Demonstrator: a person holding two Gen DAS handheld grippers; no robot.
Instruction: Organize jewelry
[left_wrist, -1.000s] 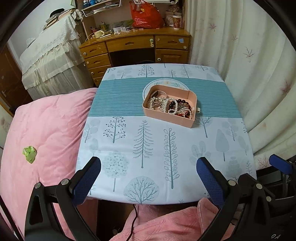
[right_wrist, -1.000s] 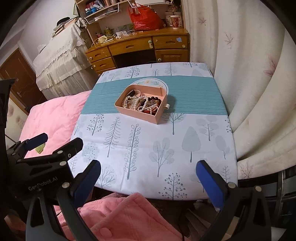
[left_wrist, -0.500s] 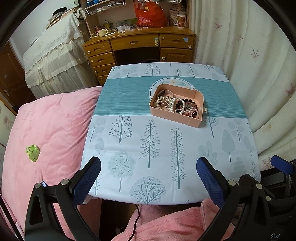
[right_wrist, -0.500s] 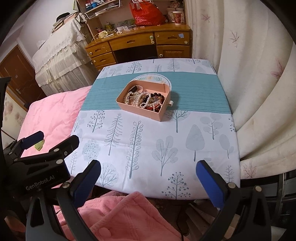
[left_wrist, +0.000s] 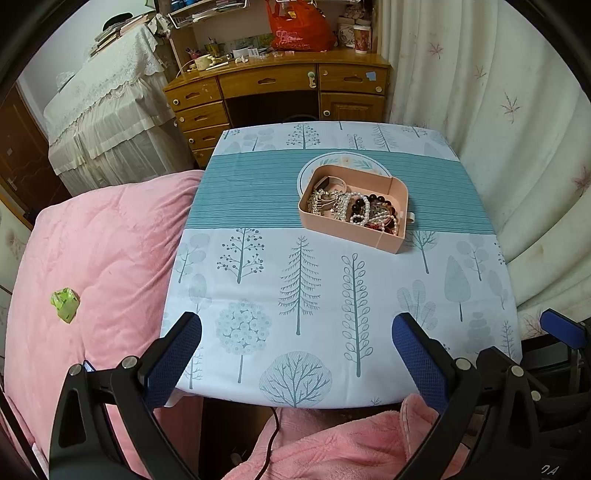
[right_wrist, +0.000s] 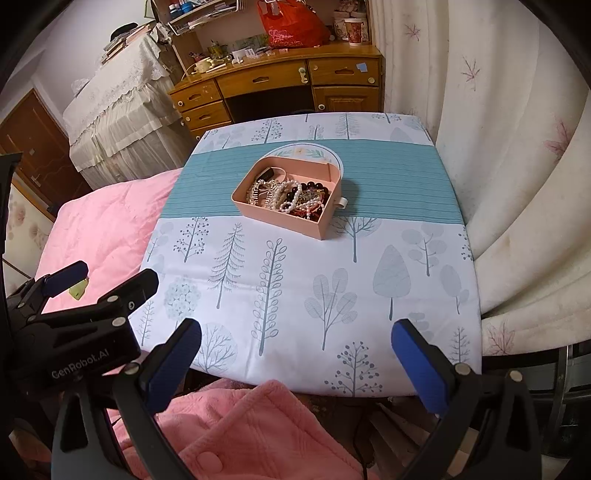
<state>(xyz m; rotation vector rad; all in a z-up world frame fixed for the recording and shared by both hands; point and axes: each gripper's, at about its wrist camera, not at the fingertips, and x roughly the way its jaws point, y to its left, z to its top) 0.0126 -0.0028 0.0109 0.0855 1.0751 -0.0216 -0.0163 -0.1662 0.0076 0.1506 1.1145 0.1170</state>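
A pink jewelry box (left_wrist: 380, 240) stands on the table (left_wrist: 295, 295) over a round patterned lid or mat (left_wrist: 306, 173). It holds a tangle of pearl strings, dark beads and chains (left_wrist: 351, 208). It also shows in the right wrist view (right_wrist: 295, 221), with the jewelry (right_wrist: 291, 197) inside. My left gripper (left_wrist: 297, 332) is open and empty above the table's near edge. My right gripper (right_wrist: 295, 334) is open and empty, also at the near edge, to the right of the left gripper (right_wrist: 99, 280).
A pink quilt (left_wrist: 92, 258) with a green scrap (left_wrist: 65, 304) lies left of the table. A curtain (left_wrist: 517, 129) hangs on the right. A wooden desk (left_wrist: 277, 88) stands behind. Pink fabric (right_wrist: 240, 432) lies below the near edge.
Both grippers have drifted slightly; the box now sits a little further right and lower in the left view and higher in the right view. Both stay open.
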